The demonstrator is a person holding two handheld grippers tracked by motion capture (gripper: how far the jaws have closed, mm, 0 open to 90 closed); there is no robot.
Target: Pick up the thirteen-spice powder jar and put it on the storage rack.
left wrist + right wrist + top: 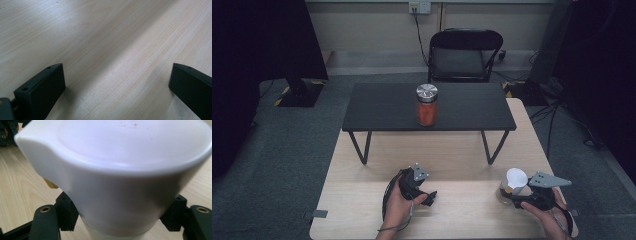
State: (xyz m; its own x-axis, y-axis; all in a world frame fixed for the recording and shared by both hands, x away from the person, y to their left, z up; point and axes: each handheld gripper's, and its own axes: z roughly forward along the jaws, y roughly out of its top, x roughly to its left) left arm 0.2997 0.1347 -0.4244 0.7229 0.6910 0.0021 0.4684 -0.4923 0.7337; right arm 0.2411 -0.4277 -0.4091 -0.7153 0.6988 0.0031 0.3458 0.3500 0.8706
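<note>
Right gripper [515, 199] is closed around a white-lidded container [514, 184] near the right front of the light wooden table [452, 155], jaws pressed against its sides below the lid. Left gripper [428, 198] rests low over bare wood, jaws spread wide, holding nothing. A red-filled jar [427, 105] with metal lid stands on the black raised shelf [382, 107], well apart from both.

From the high view I get a dim room, its far corners nearly black, while the pale wooden table [452, 165] is evenly lit from overhead. The low black bench [382, 107] throws soft shadows beneath. The left tool view is slightly soft. In the right tool view, the white plastic lid [125, 157] looms blurred, washed pale.
</note>
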